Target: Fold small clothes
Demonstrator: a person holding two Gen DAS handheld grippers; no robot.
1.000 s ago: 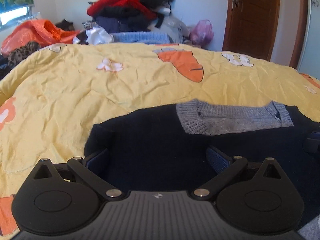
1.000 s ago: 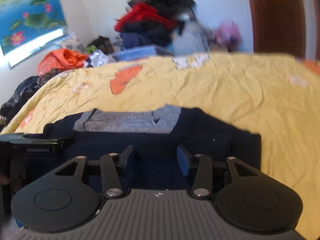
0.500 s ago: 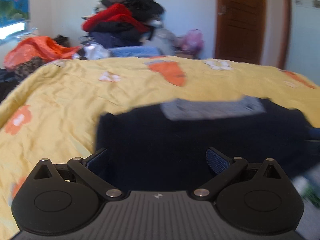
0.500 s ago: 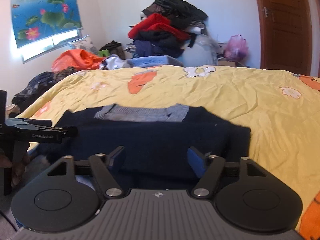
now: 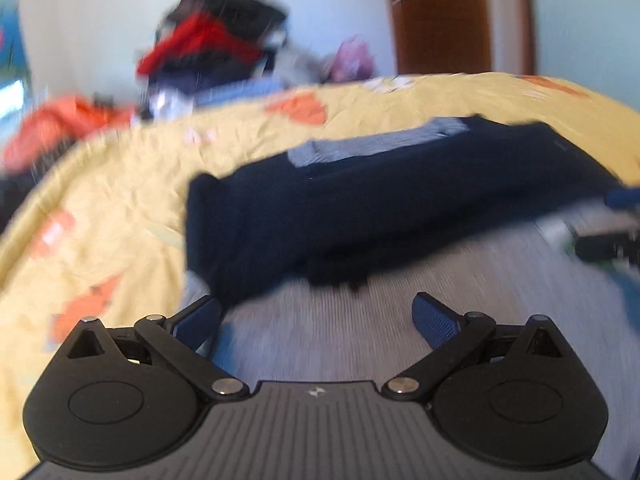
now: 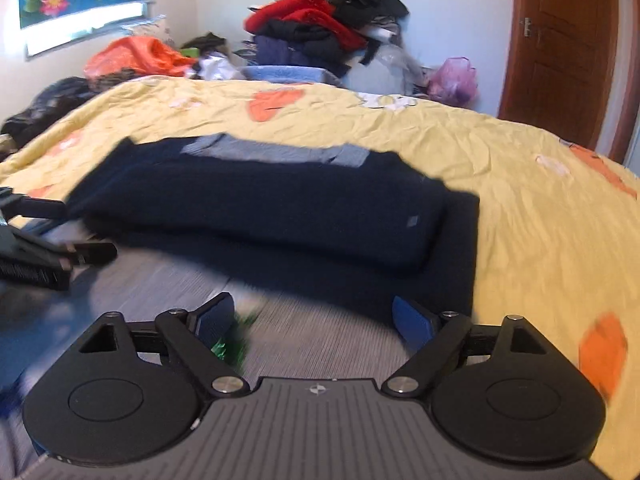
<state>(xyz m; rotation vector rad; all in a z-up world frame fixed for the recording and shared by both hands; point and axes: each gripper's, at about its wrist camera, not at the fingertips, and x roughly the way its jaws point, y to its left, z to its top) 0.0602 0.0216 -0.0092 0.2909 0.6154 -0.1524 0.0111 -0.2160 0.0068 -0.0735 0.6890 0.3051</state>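
Observation:
A navy sweater (image 6: 260, 208) with a grey collar (image 6: 276, 152) lies folded into a wide band on the yellow bedspread (image 6: 520, 184), near its front edge. My right gripper (image 6: 314, 318) hangs in front of the sweater, its jaws opening, with nothing between them. My left gripper (image 5: 316, 320) is open and empty, off the sweater's (image 5: 400, 192) near left corner; this view is blurred and tilted. Each gripper shows at the edge of the other's view: the left gripper (image 6: 36, 240) and the right gripper (image 5: 604, 240).
A tall pile of clothes (image 6: 320, 28) stands beyond the bed's far side, with an orange bundle (image 6: 136, 56) to its left and a pink bag (image 6: 456, 78) to its right. A brown door (image 6: 560, 48) is at the back right. Blurred grey striped material (image 6: 320, 340) fills the foreground.
Both grippers have drawn back from the sweater toward the bed's near edge. The right jaws have spread wider. The left view has rolled and blurred.

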